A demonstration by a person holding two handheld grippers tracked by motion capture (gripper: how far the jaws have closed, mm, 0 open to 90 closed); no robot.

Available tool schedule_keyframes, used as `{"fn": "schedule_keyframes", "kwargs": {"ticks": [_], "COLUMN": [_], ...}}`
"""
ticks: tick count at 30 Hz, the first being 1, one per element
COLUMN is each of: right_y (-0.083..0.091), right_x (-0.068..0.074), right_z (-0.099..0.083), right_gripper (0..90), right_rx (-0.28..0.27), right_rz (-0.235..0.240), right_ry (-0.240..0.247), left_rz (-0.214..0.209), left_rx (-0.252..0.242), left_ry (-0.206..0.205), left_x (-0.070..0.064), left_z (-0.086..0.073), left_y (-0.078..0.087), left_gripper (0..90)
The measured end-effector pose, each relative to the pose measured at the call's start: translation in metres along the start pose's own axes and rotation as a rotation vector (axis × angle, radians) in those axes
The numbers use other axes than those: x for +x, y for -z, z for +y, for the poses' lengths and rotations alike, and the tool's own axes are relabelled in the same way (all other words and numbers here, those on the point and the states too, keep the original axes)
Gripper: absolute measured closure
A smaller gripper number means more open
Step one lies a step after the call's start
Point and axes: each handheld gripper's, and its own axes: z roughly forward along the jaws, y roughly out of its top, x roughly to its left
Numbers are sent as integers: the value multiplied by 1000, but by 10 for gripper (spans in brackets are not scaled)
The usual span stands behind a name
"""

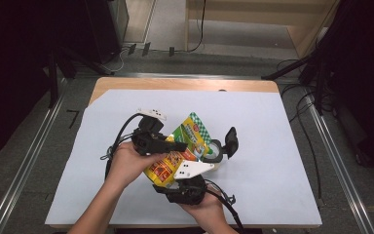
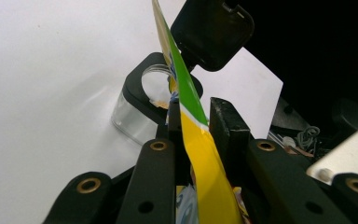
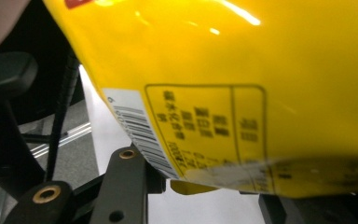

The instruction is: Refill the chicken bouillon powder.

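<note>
yellow and green, the pouch (image 1: 177,151) hangs above the middle of the white table sheet (image 1: 272,146), held between my two grippers and tilted so its green checked top points far and right. its lower end is hidden behind my right gripper's grey plate, and the small print on its yellow back is too blurred in the right gripper view to read; only a barcode and a boxed label can be made out.

my left gripper (image 1: 168,144) comes in from the left with my left hand (image 1: 129,163) wrapped around its body, jaws pointing right. in the left gripper view the pouch (image 2: 200,154) runs edge-on between the jaws; one jaw lies against it, the other looks slightly off, so i take it as pinched there.

my right gripper (image 1: 182,187) sits near me under the pouch, my right hand (image 1: 202,207) cupping it from below, jaws pointing far. the pouch (image 3: 242,79) covers the jaw tips, so i cannot tell whether they grip.

just right of the pouch stands a clear jar (image 1: 214,152) on the sheet, its black flip lid (image 1: 231,140) swung open and upright. the pouch's top edge hides part of its mouth.
</note>
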Motion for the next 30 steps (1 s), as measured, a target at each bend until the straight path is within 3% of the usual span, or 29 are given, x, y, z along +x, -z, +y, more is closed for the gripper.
{"fn": "schedule_keyframes", "kwargs": {"ticks": [13,21,26,30], "right_y": [0,-1,-2,0], "right_x": [1,5,4,0], "right_z": [3,4,4,5], "right_gripper": [629,594,628,640], "right_rx": [0,4,11,-2], "right_rz": [0,-21,-32,-10], "right_ry": [-5,21,10,-18], "left_rz": [2,10,30,26], "left_rx": [-8,-13,-16,-25], "left_ry": [70,74,61,46], "left_x": [0,0,-2,-3], "left_z": [2,2,3,4], "left_y": [-2,-2,-4,-4], "left_gripper": [792,793,779,733]}}
